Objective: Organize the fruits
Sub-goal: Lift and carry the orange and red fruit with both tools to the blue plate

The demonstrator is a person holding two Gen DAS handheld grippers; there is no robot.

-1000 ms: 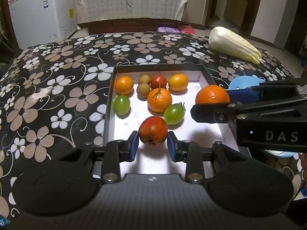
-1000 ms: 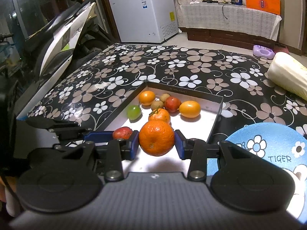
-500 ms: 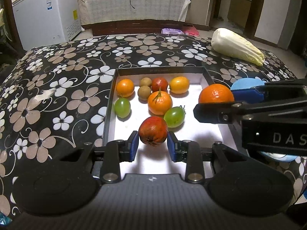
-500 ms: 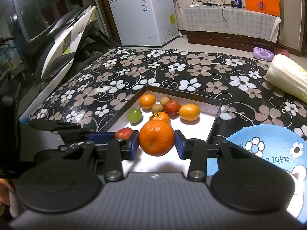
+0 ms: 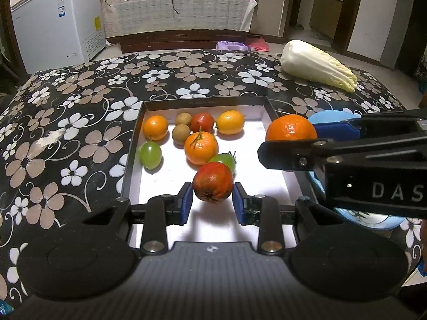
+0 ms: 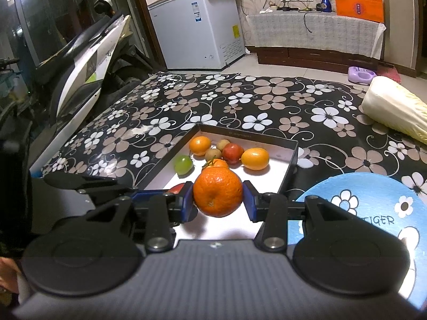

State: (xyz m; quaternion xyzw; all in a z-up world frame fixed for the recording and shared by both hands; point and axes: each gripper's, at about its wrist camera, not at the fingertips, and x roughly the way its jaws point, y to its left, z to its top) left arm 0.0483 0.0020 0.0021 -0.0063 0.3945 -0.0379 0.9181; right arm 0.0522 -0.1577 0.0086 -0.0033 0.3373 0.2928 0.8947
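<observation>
My left gripper [image 5: 212, 196] is shut on a red fruit [image 5: 212, 184] and holds it above the near part of the white tray [image 5: 269, 184]. My right gripper [image 6: 217, 198] is shut on a large orange [image 6: 217, 191], also seen in the left wrist view [image 5: 291, 129], above the tray's right edge. Several fruits lie in the tray: oranges [image 5: 201, 147], green fruits [image 5: 150, 154], small brown ones [image 5: 181, 134] and a red one [image 5: 202, 121]. The left gripper shows in the right wrist view [image 6: 170, 190] at lower left.
A blue plate [image 6: 355, 202] sits right of the tray. A napa cabbage [image 5: 317, 65] lies at the far right of the flowered tablecloth [image 5: 80, 122]. A white freezer [image 6: 197, 37] and a scooter [image 6: 88, 61] stand beyond the table.
Both grippers have lifted a little with their fruits still held, so the tray looks farther below. The fruits in the tray have not moved.
</observation>
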